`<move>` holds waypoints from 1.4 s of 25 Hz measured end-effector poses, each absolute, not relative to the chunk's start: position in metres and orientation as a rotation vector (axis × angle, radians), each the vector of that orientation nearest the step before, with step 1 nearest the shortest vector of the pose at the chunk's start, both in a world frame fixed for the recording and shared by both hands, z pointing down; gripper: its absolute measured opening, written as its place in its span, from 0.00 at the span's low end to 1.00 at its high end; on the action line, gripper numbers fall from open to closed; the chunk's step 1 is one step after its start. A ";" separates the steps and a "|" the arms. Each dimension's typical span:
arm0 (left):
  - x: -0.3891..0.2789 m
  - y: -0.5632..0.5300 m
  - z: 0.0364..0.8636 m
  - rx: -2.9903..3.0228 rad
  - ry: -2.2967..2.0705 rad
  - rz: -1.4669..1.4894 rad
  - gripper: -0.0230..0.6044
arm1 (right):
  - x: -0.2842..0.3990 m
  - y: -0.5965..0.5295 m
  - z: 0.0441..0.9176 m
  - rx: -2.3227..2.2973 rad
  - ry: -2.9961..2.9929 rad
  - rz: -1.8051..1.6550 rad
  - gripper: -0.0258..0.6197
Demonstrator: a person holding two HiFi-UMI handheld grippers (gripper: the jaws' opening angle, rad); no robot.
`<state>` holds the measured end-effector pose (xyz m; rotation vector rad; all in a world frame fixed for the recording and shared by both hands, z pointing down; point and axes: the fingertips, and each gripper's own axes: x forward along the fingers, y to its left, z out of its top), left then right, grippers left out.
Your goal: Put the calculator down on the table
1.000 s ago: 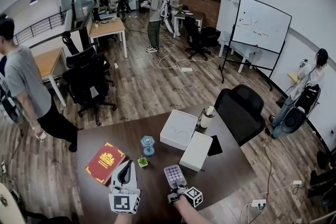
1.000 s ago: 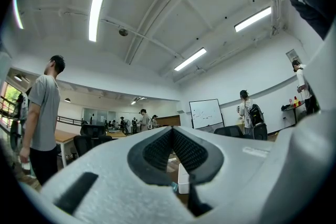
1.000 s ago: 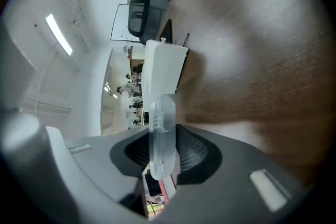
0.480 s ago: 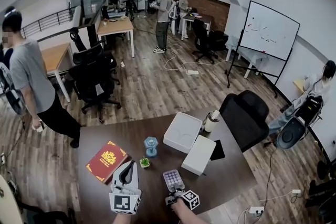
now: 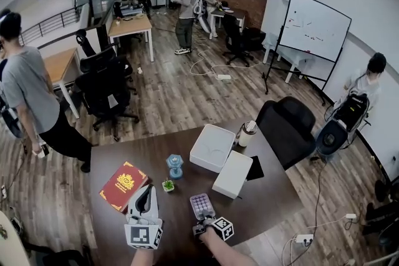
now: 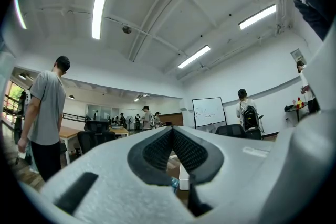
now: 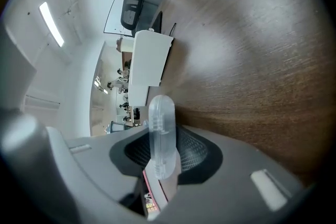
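The calculator (image 5: 201, 204), lavender with rows of pale keys, is at the near edge of the brown table (image 5: 265, 196), held by its near end. My right gripper (image 5: 201, 223) is shut on it. In the right gripper view the calculator (image 7: 161, 136) shows edge-on between the dark pads, with the wood of the table (image 7: 252, 50) close beside it. I cannot tell whether it touches the table. My left gripper (image 5: 146, 197) lies to the left of it, jaws shut and nothing between them. The left gripper (image 6: 172, 131) points level across the room.
A red book (image 5: 123, 185) lies left of my left gripper. Beyond the calculator stand a small potted plant (image 5: 168, 185), a blue ornament (image 5: 174, 166), two white boxes (image 5: 212, 147) (image 5: 232, 174), a black pad (image 5: 255, 168) and a bottle (image 5: 247, 133). A black chair (image 5: 287, 128) stands at the table's right.
My right gripper has sunk a little toward the table with the calculator still in it. The left gripper has stayed where it was.
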<state>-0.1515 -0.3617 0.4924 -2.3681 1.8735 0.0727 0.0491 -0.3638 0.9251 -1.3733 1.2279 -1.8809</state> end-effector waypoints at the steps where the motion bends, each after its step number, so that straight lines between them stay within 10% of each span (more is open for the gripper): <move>1: -0.151 -0.362 0.492 -2.373 1.867 0.078 0.03 | 0.047 -0.363 0.926 -1.369 1.222 -1.895 0.23; 21: -0.144 -0.362 0.496 -2.443 1.843 0.135 0.03 | 0.034 -0.344 0.914 -1.368 1.031 -2.024 0.87; 35: -0.143 -0.361 0.496 -2.445 1.854 0.137 0.03 | 0.029 -0.372 0.829 -1.226 1.161 -1.917 0.91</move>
